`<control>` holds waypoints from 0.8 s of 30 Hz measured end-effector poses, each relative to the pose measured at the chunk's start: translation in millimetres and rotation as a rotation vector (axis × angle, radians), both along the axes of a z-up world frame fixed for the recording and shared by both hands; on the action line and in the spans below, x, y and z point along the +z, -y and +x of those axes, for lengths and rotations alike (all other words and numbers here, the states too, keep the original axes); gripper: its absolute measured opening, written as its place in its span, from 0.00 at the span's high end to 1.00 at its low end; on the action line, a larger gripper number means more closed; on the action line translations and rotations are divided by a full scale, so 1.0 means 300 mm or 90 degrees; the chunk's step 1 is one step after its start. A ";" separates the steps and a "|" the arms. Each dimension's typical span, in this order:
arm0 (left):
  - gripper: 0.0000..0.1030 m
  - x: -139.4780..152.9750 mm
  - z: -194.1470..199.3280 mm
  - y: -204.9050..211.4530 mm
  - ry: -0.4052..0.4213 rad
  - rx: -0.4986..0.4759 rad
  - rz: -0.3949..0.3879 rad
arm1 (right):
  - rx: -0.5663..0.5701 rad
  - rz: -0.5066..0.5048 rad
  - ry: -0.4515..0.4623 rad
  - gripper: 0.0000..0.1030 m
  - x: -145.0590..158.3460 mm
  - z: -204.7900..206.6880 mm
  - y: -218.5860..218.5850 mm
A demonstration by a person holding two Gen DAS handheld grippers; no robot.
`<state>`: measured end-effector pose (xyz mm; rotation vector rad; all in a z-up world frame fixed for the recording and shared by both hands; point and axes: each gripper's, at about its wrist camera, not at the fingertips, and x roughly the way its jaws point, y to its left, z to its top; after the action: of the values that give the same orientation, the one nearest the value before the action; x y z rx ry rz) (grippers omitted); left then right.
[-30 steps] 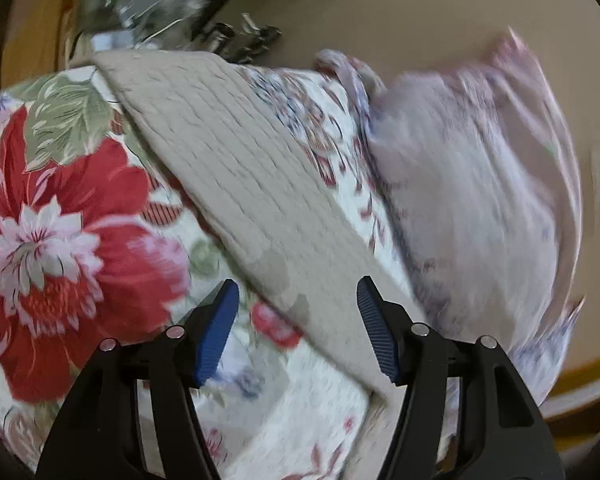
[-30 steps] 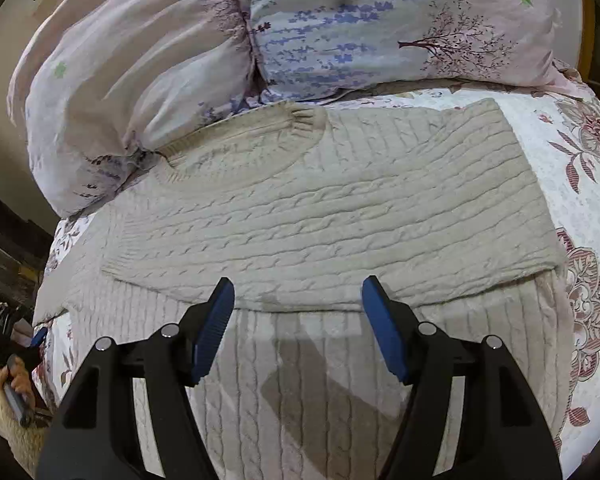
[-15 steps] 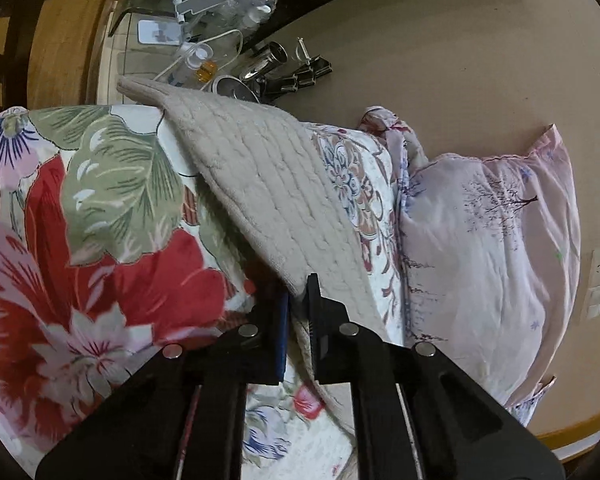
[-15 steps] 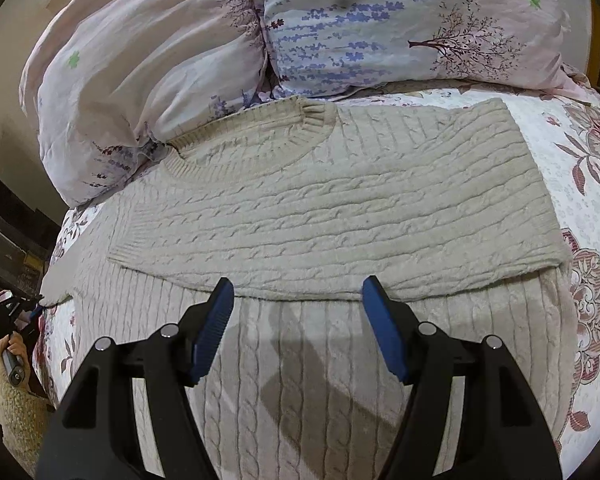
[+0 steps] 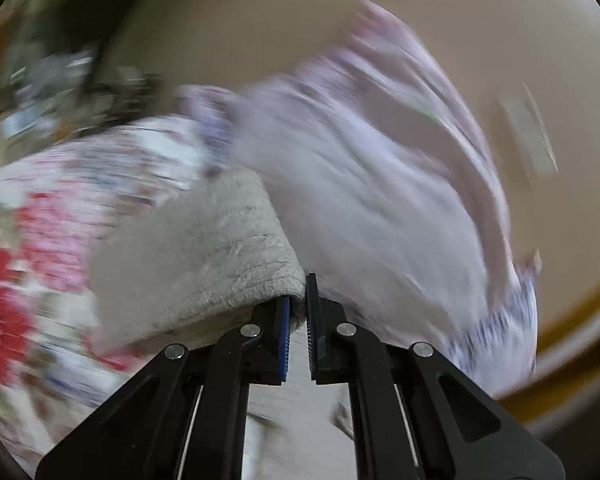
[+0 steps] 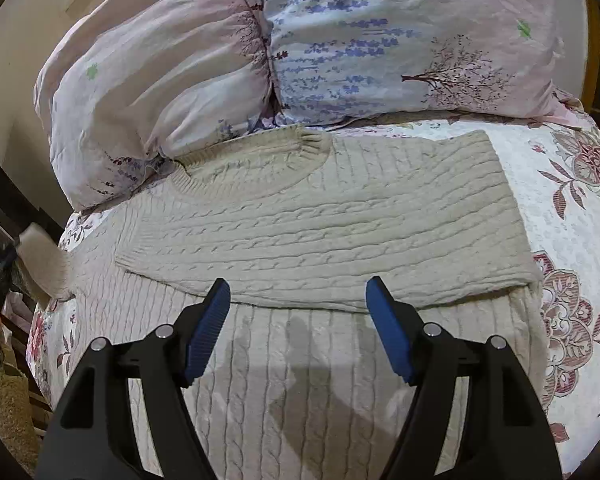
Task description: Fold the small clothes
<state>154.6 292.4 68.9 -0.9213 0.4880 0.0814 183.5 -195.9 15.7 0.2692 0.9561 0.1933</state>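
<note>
Floral bed point(image 6: 580, 208) carries the beige sweater point(image 6: 320, 216) below two pillows point(image 6: 340, 40), one sleeve already across. Left tongs point(image 5: 298, 312) pinch the other sleeve point(image 5: 204, 256); carry it flat over the chest. Right tongs point(image 6: 298, 320) hover wide above.

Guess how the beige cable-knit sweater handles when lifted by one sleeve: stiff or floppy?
Likely floppy: the sleeve droops in a soft curve from the shut left gripper. Probably fairly heavy for its size, since the sweater is thick cable knit. Slip seems unlikely, as the fuzzy yarn sits between ridged pads, though motion blur limits certainty.
</note>
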 end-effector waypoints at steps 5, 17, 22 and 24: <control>0.94 0.056 0.168 0.363 0.016 -0.164 0.083 | -0.014 0.002 -0.002 0.32 -0.011 -0.019 0.029; 0.93 -0.189 0.318 0.945 -0.112 -0.430 0.162 | -0.037 -0.011 0.001 0.32 0.002 -0.036 0.094; 0.43 -0.168 0.253 0.887 -0.089 -0.463 0.147 | -0.004 -0.033 0.025 0.32 0.057 -0.023 0.057; 0.41 -0.141 0.202 0.820 -0.065 -0.443 0.160 | 0.036 -0.039 0.044 0.32 0.102 -0.009 0.008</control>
<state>215.2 46.4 26.6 -0.4659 0.8491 -0.4359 180.9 -198.4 46.4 0.1782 0.9006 0.2238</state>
